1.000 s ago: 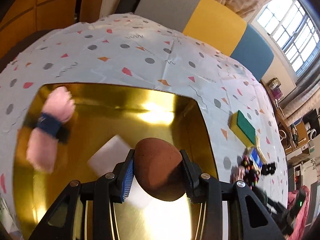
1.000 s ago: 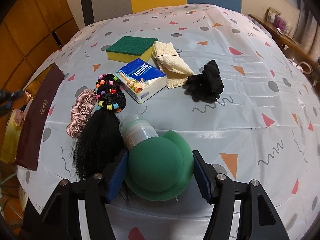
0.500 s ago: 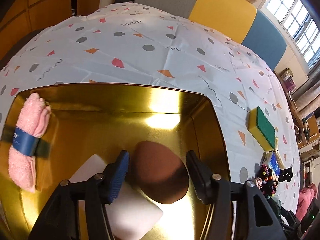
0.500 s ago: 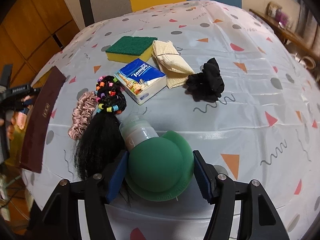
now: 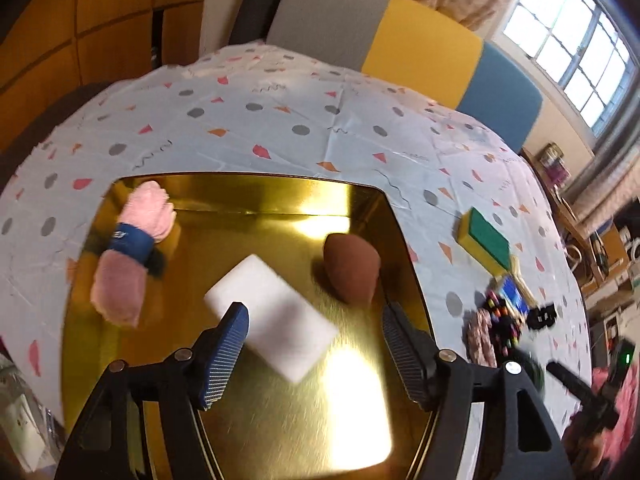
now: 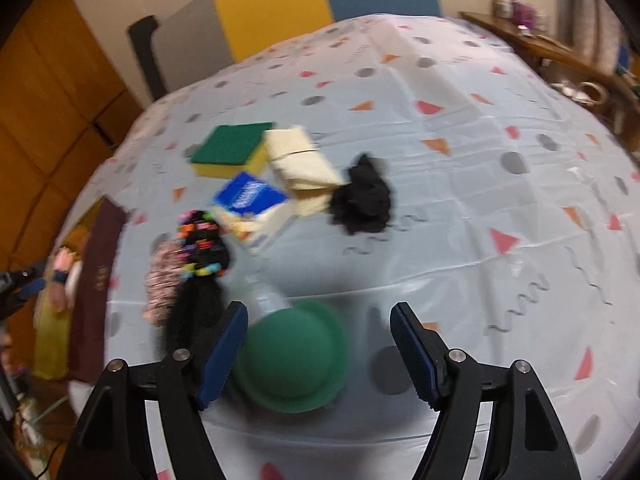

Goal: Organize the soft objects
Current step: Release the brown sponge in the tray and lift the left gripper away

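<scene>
- right wrist view's pretty smeared, the tissue pack [image 6: 251,205] print is unreadable
- green silicone bottle [image 6: 291,360] is all fuzzy
- gold tray [image 5: 280,432] near edge runs off the bottom of the left view

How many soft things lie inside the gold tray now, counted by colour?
Pink: 1, the rolled towel
White: 1, the sponge block
Brown: 1, the egg-shaped sponge
Total: 3 in the gold tray
</scene>
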